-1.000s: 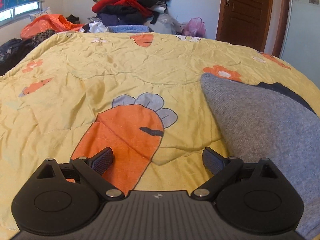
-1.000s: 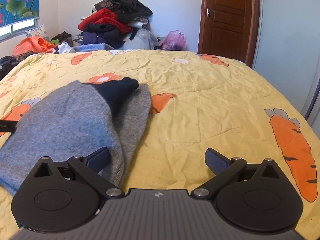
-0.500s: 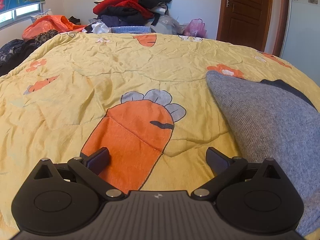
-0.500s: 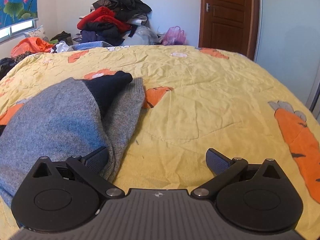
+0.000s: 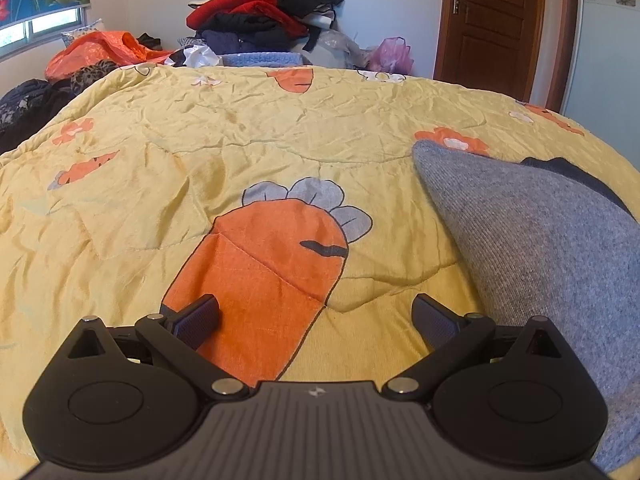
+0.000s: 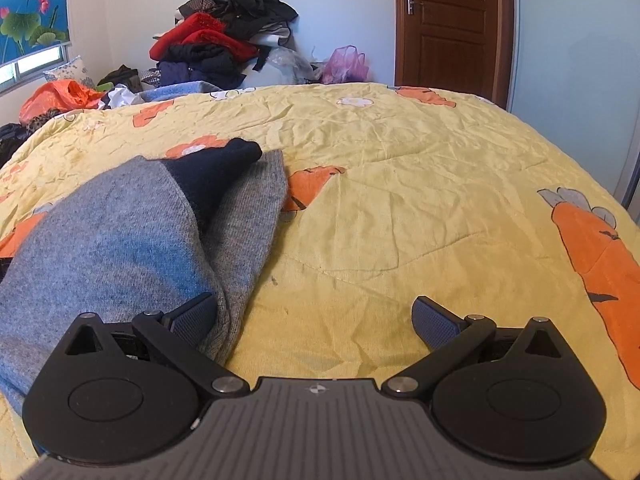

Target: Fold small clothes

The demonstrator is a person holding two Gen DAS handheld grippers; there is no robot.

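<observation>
Fingers wide on left gripper point(image 5: 316, 320) and right gripper point(image 6: 314, 316), empty. Grey knit garment point(image 6: 120, 240) lies on yellow quilt point(image 6: 400, 200), long axis near-left to far-right, dark navy end point(image 6: 216, 168) pointing far.

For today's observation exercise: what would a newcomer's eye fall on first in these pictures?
The yellow quilt with its big orange carrot print fills both views. A grey knitted garment lies on it beside the open right gripper. Behind the bed rises a pile of clothes.
</observation>
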